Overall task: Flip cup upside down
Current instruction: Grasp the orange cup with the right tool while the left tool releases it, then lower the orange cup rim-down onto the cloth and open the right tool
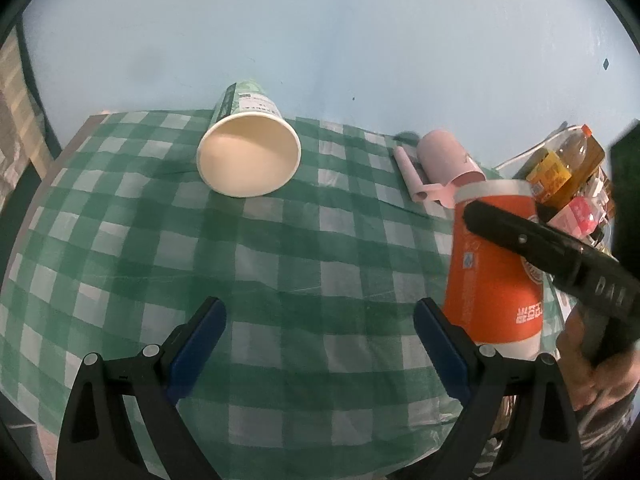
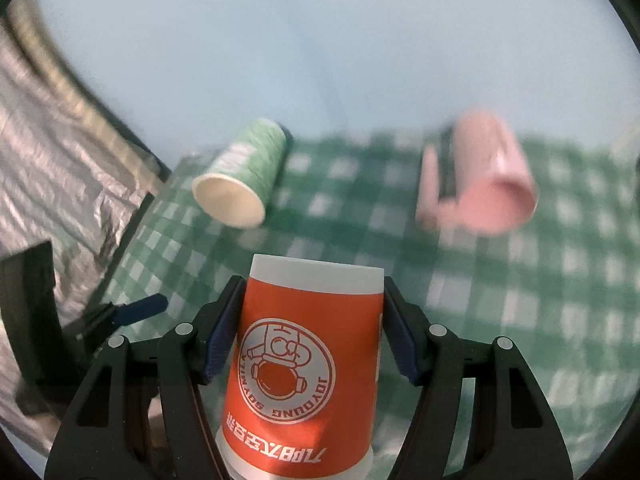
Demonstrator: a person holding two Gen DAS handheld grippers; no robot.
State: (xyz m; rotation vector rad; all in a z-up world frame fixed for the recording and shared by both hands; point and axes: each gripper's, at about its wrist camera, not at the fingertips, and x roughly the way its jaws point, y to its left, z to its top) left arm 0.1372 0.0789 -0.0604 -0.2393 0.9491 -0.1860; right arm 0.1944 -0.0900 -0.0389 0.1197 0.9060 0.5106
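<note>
**A:** Orange cup [image 2: 304, 364] is already printed-side-down, logo reading inverted, white base band pointing up. So why are the right tongs [image 2: 310, 330] pinching it at mid-body and not by the rim?

**B:** My guess: a mid-wall grip lets the wrist roll it over without the paper wall buckling. It sits at the near right of the green checked worktop [image 1: 280, 264]; can't tell if the rim is touching the cloth.

**A:** And the left tongs [image 1: 320, 344]?

**B:** Spread wide, nothing between them, hanging over the cloth. Probably just staying out of the way. Green cup [image 1: 248, 152] and pink mug [image 1: 448, 160] lie on their sides farther back.
</note>
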